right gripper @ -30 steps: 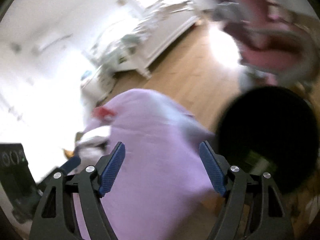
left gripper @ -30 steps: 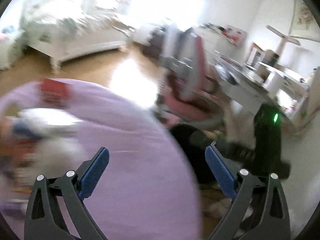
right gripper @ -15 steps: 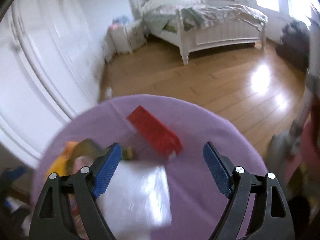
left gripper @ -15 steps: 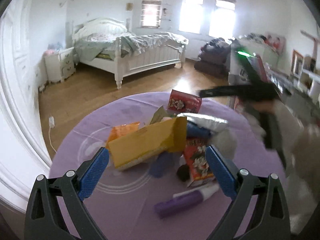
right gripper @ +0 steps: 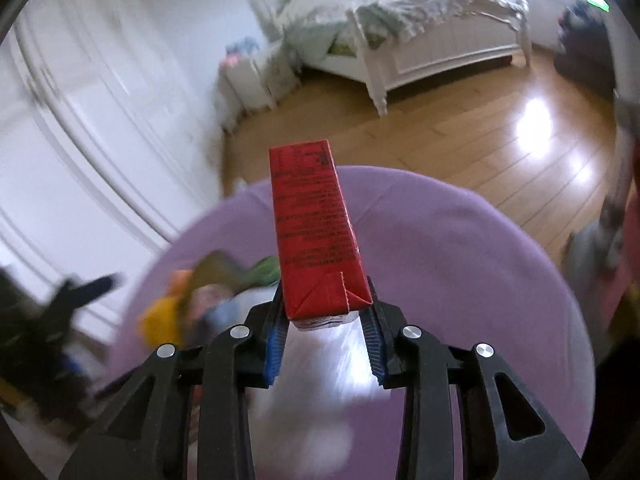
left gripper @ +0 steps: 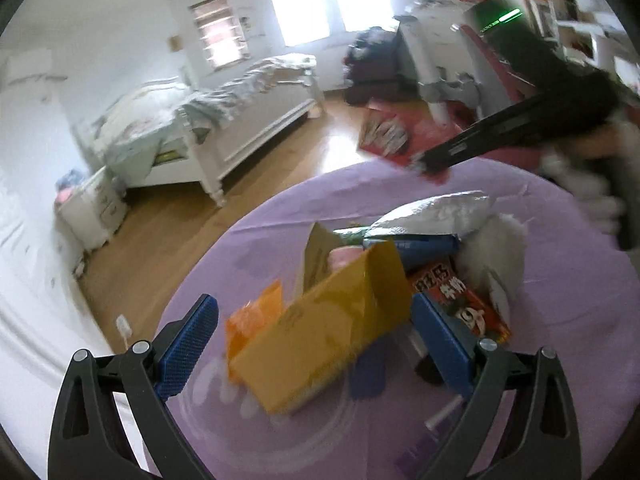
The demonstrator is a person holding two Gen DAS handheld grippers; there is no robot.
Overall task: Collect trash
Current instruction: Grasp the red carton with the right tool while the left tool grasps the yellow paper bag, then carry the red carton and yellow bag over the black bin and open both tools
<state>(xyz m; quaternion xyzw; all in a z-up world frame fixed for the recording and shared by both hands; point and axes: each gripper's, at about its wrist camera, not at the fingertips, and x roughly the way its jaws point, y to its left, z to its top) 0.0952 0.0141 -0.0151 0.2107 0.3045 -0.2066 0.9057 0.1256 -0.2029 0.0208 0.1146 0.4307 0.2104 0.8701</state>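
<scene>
**Red carton gripped, pile waiting**

Left wrist view: the left gripper (left gripper: 314,344) hangs spread wide over a yellow cardboard box (left gripper: 324,336) atop mixed wrappers at the middle of the round purple tabletop (left gripper: 560,300). It looks light and crushable; best pinched across its flat sides.

Right wrist view: the right gripper (right gripper: 325,334) clamps a stiff red drink carton (right gripper: 316,232) by its base, above the tabletop's far edge.

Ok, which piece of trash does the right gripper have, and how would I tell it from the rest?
Find the round purple table. Just above it, the right gripper is shut on a red carton, a tall narrow box with dark print and a folded end at the jaws. The other trash is a loose heap lower left, led by a yellow box; only the carton is lifted.
</scene>
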